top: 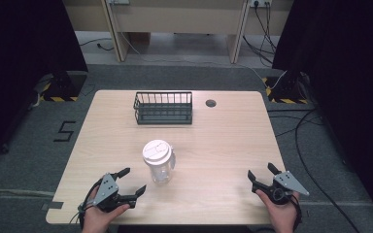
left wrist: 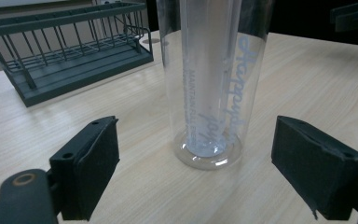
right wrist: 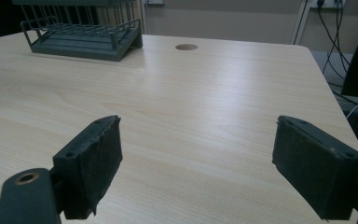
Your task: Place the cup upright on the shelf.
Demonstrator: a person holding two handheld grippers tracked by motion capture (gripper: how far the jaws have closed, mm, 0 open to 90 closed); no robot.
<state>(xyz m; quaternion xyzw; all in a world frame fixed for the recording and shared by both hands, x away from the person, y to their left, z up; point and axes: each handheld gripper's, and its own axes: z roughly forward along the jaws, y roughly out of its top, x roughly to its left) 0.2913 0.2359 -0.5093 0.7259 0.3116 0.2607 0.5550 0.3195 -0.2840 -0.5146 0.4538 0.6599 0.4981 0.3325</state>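
The clear tumbler (top: 158, 162) with a white lid stands upright just ahead of the left gripper (top: 132, 181), whose fingers are spread wide; the right gripper (top: 261, 173), also spread, hovers well aside over the pale wooden table (top: 223, 145), wire rack (top: 163, 108) beyond

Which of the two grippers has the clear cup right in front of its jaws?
The left gripper: the clear lidded cup stands just ahead of its open jaws. The right gripper faces bare table.
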